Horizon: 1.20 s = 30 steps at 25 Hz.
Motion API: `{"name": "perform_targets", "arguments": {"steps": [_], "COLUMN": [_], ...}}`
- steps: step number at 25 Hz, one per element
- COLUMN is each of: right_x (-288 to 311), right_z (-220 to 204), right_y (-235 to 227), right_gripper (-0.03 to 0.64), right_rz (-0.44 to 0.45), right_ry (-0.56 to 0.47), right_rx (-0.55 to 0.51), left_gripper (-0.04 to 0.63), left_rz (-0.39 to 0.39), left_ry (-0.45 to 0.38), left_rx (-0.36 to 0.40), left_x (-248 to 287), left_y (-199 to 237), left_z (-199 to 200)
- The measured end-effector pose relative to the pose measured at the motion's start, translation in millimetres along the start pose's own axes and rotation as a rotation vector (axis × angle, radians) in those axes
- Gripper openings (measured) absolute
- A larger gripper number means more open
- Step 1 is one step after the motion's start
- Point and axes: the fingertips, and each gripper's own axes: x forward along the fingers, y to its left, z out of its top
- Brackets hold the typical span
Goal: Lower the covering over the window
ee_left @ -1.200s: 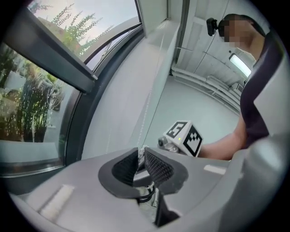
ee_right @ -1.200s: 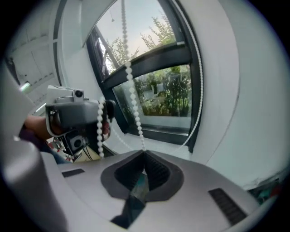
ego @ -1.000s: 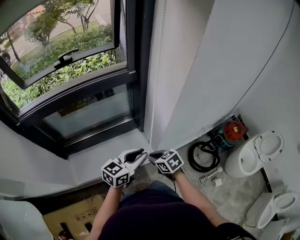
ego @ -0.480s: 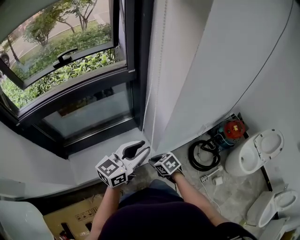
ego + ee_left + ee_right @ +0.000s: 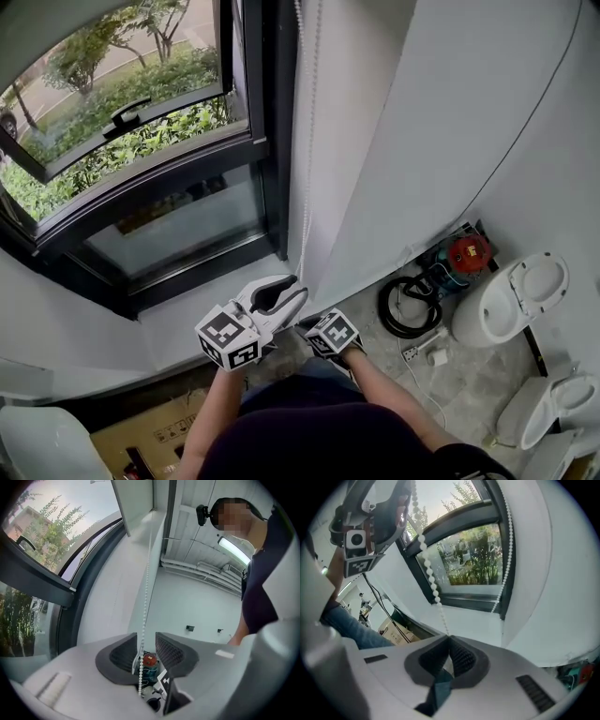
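A white bead chain (image 5: 306, 141) hangs down beside the dark window frame (image 5: 267, 141). In the left gripper view the chain (image 5: 145, 597) runs loosely between the jaws of my left gripper (image 5: 146, 638), touching neither pad. Those jaws have just been opening. A pale blind panel (image 5: 133, 503) sits high at the window's top. Just below, my right gripper (image 5: 306, 324) is shut on the chain. In the right gripper view the beads (image 5: 429, 578) rise from its closed tips (image 5: 449, 638) to the left gripper (image 5: 375, 517) above. In the head view my left gripper (image 5: 292, 287) is level by the sill.
An open window sash with a handle (image 5: 131, 111) shows greenery outside. A white sill (image 5: 187, 323) lies below it. On the floor at the right are a red-topped machine (image 5: 465, 255) with a black hose (image 5: 401, 314) and white toilets (image 5: 511, 300). A cardboard box (image 5: 150, 436) sits at bottom left.
My left gripper has risen along the chain and its jaws have spread apart. My right gripper has sunk a little with the chain still pinched.
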Motion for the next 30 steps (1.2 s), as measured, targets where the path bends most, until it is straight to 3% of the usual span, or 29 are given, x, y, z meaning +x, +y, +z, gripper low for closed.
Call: {"name": "perform_targets", "arguments": {"steps": [6,9,16,20,25,30], "right_x": [5,4,2,1,-6,-15], "right_z": [1,0,1,2,-1,-4], "right_y": [7,8,3,0,-6,-14], "right_gripper": [0.012,0.012,0.012,0.012,0.014,0.014], "right_rz": [0.017,0.022,0.035,0.012,-0.017,0.004], "right_ry": [-0.011,-0.01,-0.027,-0.075,-0.178,-0.207], "right_rx": [-0.004,0.001,0.033,-0.031,-0.058,-0.073], "left_gripper": [0.106,0.014,0.012,0.012,0.011,0.011], "left_rz": [0.034,0.077,0.059,0.051,0.074,0.108], "left_ry": [-0.01,-0.002,-0.062,-0.091,-0.101,-0.111], "left_rx": [0.028,0.045,-0.031,-0.091,-0.117,-0.13], "left_x": [8,8,4,5,5,11], "left_y": [6,10,9,8,11,14], "left_z": [12,10,10,8,6,6]}}
